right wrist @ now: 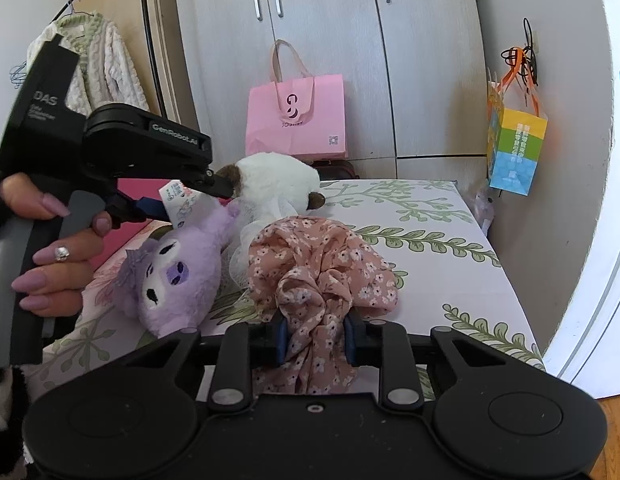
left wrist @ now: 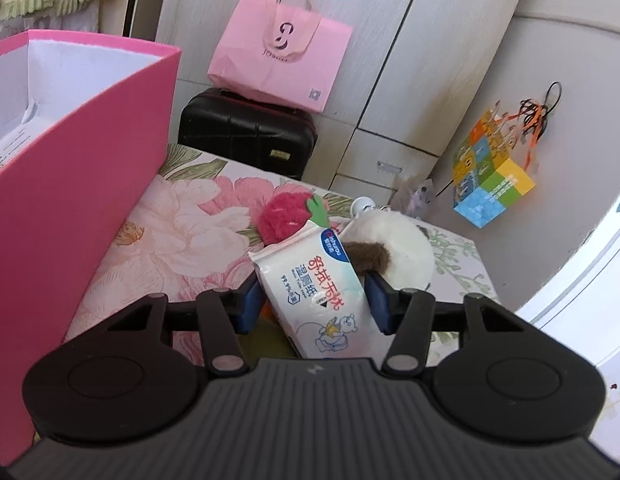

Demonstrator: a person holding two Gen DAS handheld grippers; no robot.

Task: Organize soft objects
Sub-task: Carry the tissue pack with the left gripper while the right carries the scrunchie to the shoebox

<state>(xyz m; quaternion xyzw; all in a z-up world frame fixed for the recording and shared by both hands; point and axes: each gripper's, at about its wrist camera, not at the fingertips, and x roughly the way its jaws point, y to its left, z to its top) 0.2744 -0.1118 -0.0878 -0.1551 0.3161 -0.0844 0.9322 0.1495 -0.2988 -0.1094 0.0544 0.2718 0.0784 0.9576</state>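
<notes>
Right gripper sits closest to the lens, its blue pads pinched in on a bunched-up pink floral fabric piece, prob a garment, that lies heaped on the white bedsheet w/ green leaf and pink flower print. Just left of the fabric lies a purple plush toy w/ dark eyes, face up, touching a bit of white mesh. Behind those is a white plush w/ brown patches.

Left gripper is half-closed around a white soft pack of wet wipes w/ red and blue print, pads pressing both sides of the pack. In the right wrist view the pack looks lifted off the bed, w/ the person's left hand on the handle. Past the pack there's a red strawberry plush w/ green leaf next to the white plush.

Big open pink cardboard box stands on the bed to the left. Further back, a pink paper bag sits on a black suitcase by the wardrobe. A colourful gift bag hangs on the wall at right.
</notes>
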